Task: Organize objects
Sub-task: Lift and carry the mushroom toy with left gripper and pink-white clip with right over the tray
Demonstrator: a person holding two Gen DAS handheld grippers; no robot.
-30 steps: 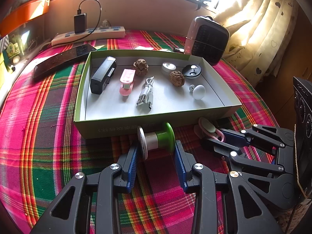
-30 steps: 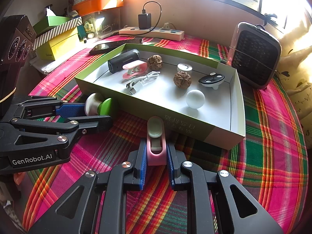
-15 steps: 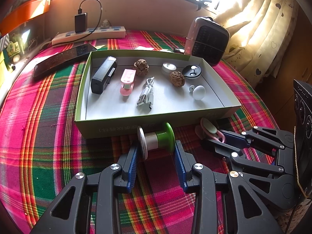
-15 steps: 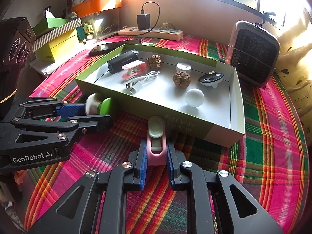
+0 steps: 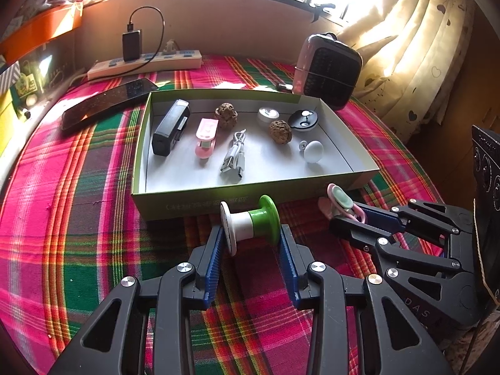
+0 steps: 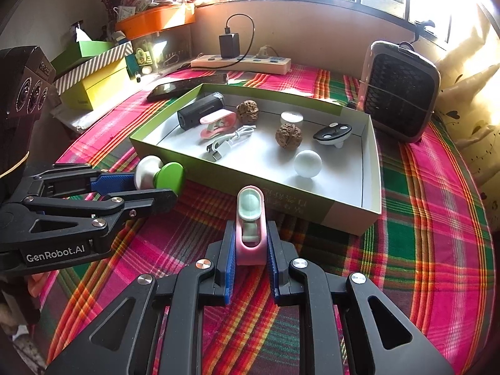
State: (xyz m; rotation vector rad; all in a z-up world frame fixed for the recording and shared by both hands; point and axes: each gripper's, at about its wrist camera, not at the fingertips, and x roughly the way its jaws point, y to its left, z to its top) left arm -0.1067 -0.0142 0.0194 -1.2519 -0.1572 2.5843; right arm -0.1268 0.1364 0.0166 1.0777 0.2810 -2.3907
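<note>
My left gripper (image 5: pixel 251 234) is shut on a white-and-green spool (image 5: pixel 249 223), gripped by its two end flanges just in front of the near wall of the green box (image 5: pixel 200 206). In the right wrist view the same spool (image 6: pixel 159 176) shows at the left gripper's (image 6: pixel 150 184) tip. My right gripper (image 6: pixel 250 243) is shut on a pink clip with a mint pad (image 6: pixel 250 222), held above the plaid cloth short of the box (image 6: pixel 343 212). The left wrist view shows this clip (image 5: pixel 340 204) at the right gripper's (image 5: pixel 347 215) tip.
The box holds a black case (image 5: pixel 171 128), a pink clip (image 5: pixel 206 137), two walnuts (image 5: pixel 280 129), a white cable (image 5: pixel 234 156), a white ball (image 5: pixel 313 151) and a black-and-white disc (image 5: pixel 303 121). Behind stand a small heater (image 5: pixel 326 72), a power strip (image 5: pixel 143 65) and a phone (image 5: pixel 106 106).
</note>
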